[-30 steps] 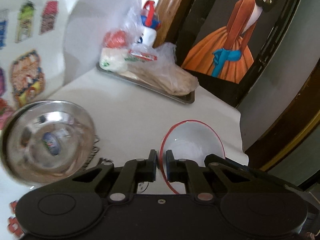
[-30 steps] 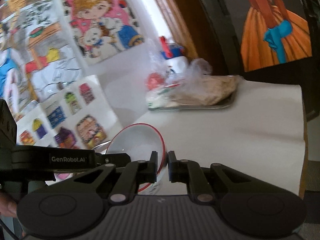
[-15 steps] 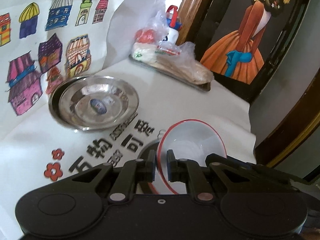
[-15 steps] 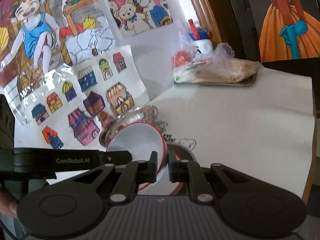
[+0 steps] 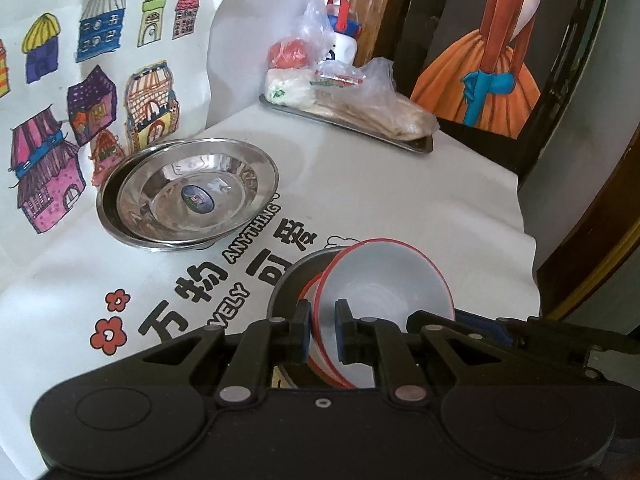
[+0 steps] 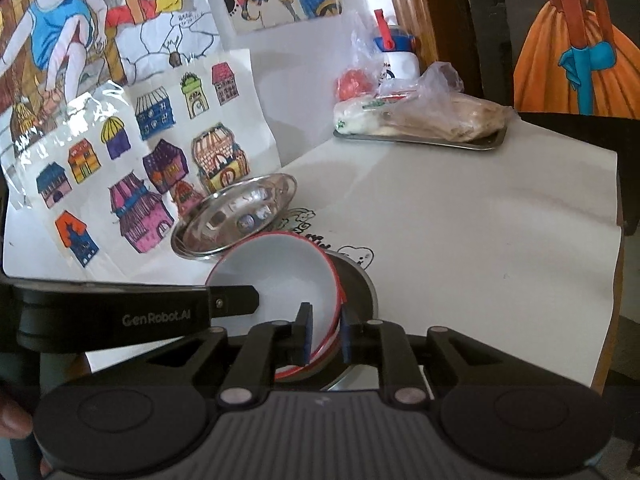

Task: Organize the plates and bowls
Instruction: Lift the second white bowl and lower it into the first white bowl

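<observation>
Children's drawings of coloured houses point(image 5: 100, 92) line the wall behind a counter point(image 5: 400, 184) spread with a white printed cloth. Both grippers grip the same thing: a stack of white bowls with red rims point(image 5: 384, 280), held by opposite edges. The left gripper point(image 5: 322, 330) is clenched on the near rim in its own view, and the right gripper point(image 6: 325, 332) pinches the rim on the other side. Two edges show between the pads, so there seem to be two nested bowls, tilted rather than level.

The stack sits over a dark metal dish point(image 6: 360, 284) on the counter, partly inside it. Whether the lowest bowl already touches the dish is hard to tell. A grip from both sides likely keeps the nested bowls from slipping apart while they are set down.

Just beyond, close to the drawings, lie stacked steel plates point(image 5: 192, 196), already gathered into one pile. Farther back, well apart, a steel tray point(image 5: 416, 145) carries bagged food point(image 5: 360, 96), with a small bottle with a red handle point(image 5: 344, 36) behind it. Nothing stands between the bowls and the dish; the steel plates are near enough to be clipped by a careless swing to the left.
</observation>
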`<state>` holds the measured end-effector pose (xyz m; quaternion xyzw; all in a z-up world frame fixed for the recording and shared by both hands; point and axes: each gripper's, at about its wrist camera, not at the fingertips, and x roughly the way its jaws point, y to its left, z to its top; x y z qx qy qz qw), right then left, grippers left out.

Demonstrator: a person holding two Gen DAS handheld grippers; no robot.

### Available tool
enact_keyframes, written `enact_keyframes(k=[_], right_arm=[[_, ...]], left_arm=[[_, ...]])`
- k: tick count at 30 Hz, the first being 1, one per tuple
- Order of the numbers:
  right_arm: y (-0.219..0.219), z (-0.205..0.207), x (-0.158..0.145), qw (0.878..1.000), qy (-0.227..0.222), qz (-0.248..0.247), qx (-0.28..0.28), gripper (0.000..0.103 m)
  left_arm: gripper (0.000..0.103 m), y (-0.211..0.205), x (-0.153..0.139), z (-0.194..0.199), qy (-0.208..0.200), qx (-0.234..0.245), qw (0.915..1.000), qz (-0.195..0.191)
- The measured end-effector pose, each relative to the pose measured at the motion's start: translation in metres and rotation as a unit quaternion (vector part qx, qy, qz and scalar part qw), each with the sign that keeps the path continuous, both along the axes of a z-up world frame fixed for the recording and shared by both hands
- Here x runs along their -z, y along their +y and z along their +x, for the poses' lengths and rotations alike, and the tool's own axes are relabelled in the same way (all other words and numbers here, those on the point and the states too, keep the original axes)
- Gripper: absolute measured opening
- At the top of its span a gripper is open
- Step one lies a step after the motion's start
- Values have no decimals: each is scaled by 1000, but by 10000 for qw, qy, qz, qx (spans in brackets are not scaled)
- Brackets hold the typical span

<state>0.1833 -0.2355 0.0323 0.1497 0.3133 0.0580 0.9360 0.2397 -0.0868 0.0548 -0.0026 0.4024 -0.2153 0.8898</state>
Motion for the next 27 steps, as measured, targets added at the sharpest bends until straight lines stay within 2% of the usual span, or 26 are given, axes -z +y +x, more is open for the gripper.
enact_keyframes(k=[6, 14, 19, 27], right_arm=[[1, 6, -1, 9998, 59, -122, -113, 24], [3, 9, -2, 9995, 55, -221, -226, 28], [2, 11, -1, 9994, 49, -225, -261, 28], [5, 10, -1, 9988, -8, -374, -314, 28]], left_arm=[[13, -6, 2, 8, 85, 85, 9999, 86], [13, -1, 4, 8, 186, 68, 9998, -18], [13, -5, 2, 3, 30, 87, 9999, 137], [14, -4, 1, 4, 23, 143, 9997, 185]])
